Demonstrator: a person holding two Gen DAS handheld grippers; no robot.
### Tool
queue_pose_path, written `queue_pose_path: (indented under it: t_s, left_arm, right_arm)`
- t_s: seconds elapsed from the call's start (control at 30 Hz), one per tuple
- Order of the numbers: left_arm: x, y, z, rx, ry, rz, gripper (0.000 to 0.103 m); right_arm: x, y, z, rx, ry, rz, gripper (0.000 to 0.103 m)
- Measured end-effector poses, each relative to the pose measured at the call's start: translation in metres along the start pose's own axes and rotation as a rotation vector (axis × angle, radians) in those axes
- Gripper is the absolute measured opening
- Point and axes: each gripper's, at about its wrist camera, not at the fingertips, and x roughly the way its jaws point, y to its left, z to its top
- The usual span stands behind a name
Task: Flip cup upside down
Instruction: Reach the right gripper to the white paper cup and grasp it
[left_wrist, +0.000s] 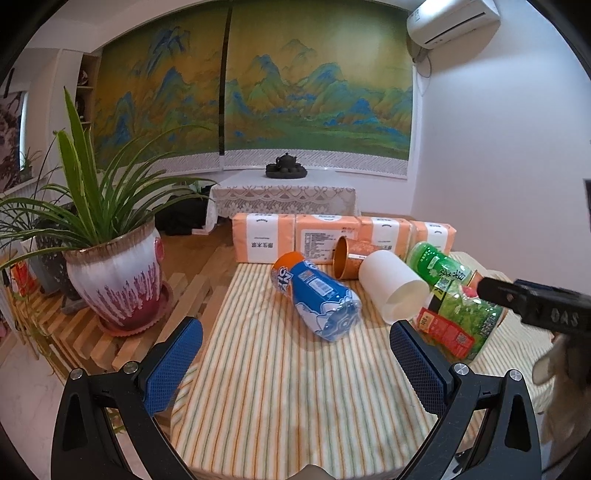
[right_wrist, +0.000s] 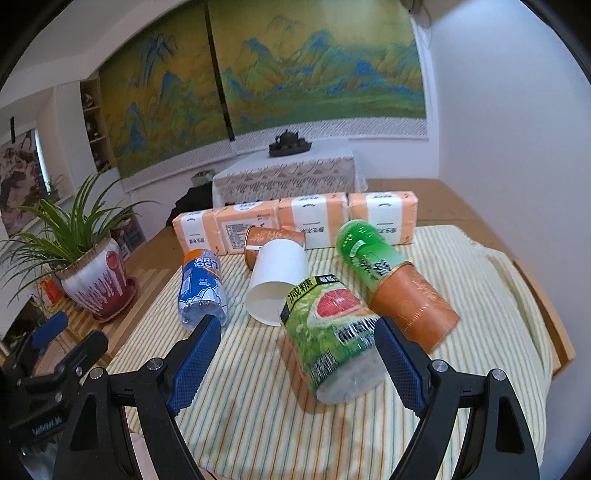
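Nearest the lens, the right tongs (right_wrist: 297, 360) are hanging spread wide and empty over the striped cloth of the desk (right_wrist: 258, 424), their blue pads flanking the base of the grapefruit-label bottle (right_wrist: 332, 343) without touching it. The left tongs (left_wrist: 295, 363) are likewise spread and empty, hovering over bare cloth just short of the blue bottle (left_wrist: 317, 293).

The green tea bottle (right_wrist: 364, 251) is lying behind, its lower end hidden by an orange cup (right_wrist: 413, 308). The task's most likely thing, the white cup (right_wrist: 277, 282), is lying on its side at mid-desk, mouth toward the cameras, touching or just beside the grapefruit-label bottle. A copper-coloured cup (right_wrist: 271, 240) is lying behind it, against the row of peach tissue packs (right_wrist: 295, 219); which cup is meant cannot be settled from the task line.

The white cup is looking like thin paper or plastic: light, easily crushed, prone to rolling. A gentle pinch across the wall near the closed base, or one pad inside the rim, is looking safest.

Writing: the blue bottle is reading "ARC… OCE…"; the green bottles are carrying Chinese characters and QR codes; the tissue text is too small to read.
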Motion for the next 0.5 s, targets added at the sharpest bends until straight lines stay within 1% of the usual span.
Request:
queue_pose_path:
  t_s: [0.13, 0.3, 0.37, 0.5]
  left_arm:
    - [0.004, 0.007, -0.001, -0.014, 0.015, 0.004, 0.103]
    - [0.009, 0.018, -0.005, -0.028, 0.038, 0.008, 0.103]
    - [0.012, 0.023, -0.006, -0.039, 0.051, 0.008, 0.103]
    - [0.016, 0.031, -0.008, -0.051, 0.063, 0.018, 0.103]
  right_arm:
    - [0.024, -0.003, 0.016, -0.002, 0.074, 0.028, 0.082]
    - [0.061, -0.008, 0.042, 0.007, 0.187, 0.052, 0.082]
    - [0.079, -0.01, 0.056, 0.013, 0.243, 0.058, 0.082]
    - [0.11, -0.011, 0.075, 0.021, 0.327, 0.058, 0.082]
